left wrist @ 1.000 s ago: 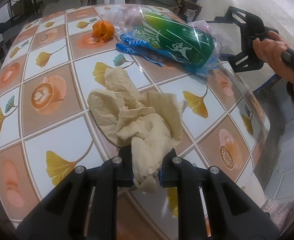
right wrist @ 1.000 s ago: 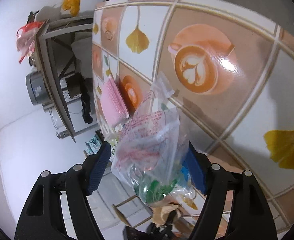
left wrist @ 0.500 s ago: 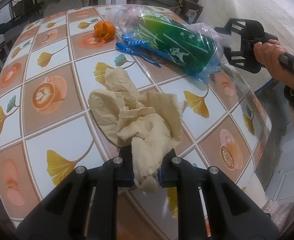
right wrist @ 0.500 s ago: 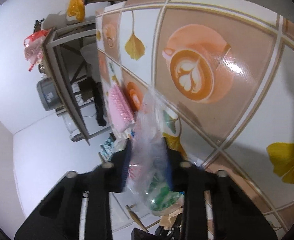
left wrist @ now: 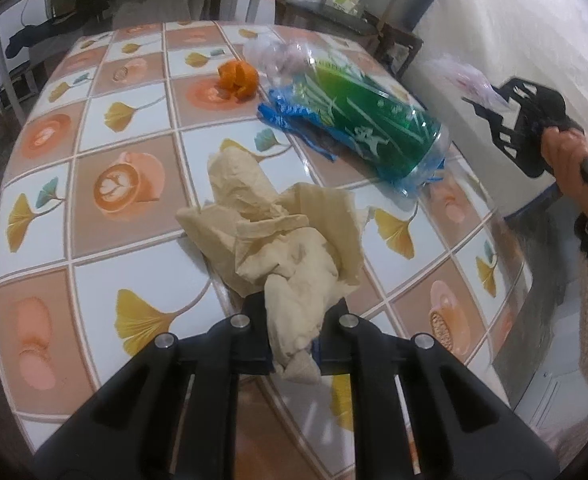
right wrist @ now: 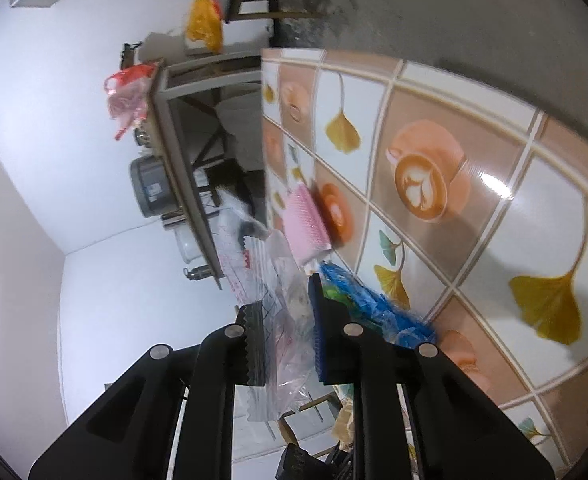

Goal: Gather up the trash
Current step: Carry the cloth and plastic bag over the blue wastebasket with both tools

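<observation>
Low in the left wrist view, the left claw (left wrist: 292, 340) is clenched on a crumpled beige paper napkin (left wrist: 282, 240) lying mid-frame on the tiled surface (left wrist: 106, 128). Up and to the right lie an orange peel (left wrist: 238, 78) and a green bottle (left wrist: 365, 124). At right, the right claw (right wrist: 288, 344), its jaws just closing, grips a clear plastic bag (right wrist: 282, 320).

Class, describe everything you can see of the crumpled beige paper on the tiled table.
The crumpled beige paper looks like thin, soft tissue or napkin, creased into loose folds, with faint grey smudges. It sprawls over the patterned table, one flap reaching toward the green bottle without touching it. Its near end is bunched and pinched in the left gripper, a tail hanging below the pads.
</observation>
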`<state>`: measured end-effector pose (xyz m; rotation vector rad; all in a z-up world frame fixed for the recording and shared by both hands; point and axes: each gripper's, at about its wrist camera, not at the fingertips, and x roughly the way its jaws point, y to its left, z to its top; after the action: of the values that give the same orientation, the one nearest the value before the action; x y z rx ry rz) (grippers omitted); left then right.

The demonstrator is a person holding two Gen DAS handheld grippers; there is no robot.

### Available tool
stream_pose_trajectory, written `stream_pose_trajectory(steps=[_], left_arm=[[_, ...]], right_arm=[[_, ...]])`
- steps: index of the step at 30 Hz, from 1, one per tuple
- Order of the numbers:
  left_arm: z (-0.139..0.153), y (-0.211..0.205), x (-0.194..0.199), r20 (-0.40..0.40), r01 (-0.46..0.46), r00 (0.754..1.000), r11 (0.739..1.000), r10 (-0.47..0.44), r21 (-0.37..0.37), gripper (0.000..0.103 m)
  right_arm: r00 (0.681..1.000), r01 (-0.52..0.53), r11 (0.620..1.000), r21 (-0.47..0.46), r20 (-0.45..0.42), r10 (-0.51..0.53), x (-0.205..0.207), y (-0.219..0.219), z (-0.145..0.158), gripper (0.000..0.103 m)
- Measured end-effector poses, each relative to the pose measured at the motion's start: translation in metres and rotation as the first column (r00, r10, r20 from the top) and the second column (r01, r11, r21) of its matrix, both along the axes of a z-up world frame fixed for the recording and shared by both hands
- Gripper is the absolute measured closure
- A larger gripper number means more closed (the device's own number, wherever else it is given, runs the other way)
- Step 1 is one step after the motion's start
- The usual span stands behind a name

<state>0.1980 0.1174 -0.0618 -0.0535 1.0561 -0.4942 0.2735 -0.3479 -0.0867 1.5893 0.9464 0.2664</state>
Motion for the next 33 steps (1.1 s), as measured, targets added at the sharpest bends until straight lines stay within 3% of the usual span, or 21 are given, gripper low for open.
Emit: stream_pose_trajectory(steps=[9,14,19,22,27,33], left_arm=[[0.040,-0.024,-0.020,0.072,0.036,0.997,0.999,-0.035,-0.006,0.092],[0.065,-0.059,-0.030,0.117,0.107,0.988,0.994,-0.104,-0.017,0.092],[0.089,-0.116,-0.035,0.167,0.224,0.964,0.972,-0.209,-0.074,0.092],[0.099,-0.165,-0.034,0.179,0.318,0.937,0.944,-0.299,-0.085,0.092],[0.110,-0.262,-0.036,0.185,0.480,0.867,0.875,-0.463,-0.062,0.092],[0.088,-0.390,-0.045,0.094,0.626,0.778,0.779,-0.621,-0.038,0.092]], right_arm=[[0.996,0.016,0.999,-0.038,0.088,-0.013,-0.058,-0.053,0.026,0.087],[0.991,0.055,0.996,-0.064,0.123,-0.047,-0.100,-0.087,0.039,0.087],[0.977,0.169,0.981,-0.100,0.145,-0.154,-0.163,-0.145,0.047,0.087],[0.956,0.268,0.955,-0.125,0.157,-0.248,-0.208,-0.186,0.049,0.087],[0.904,0.421,0.891,-0.172,0.154,-0.398,-0.280,-0.247,0.042,0.087],[0.853,0.513,0.806,-0.295,0.075,-0.516,-0.347,-0.297,0.009,0.087]])
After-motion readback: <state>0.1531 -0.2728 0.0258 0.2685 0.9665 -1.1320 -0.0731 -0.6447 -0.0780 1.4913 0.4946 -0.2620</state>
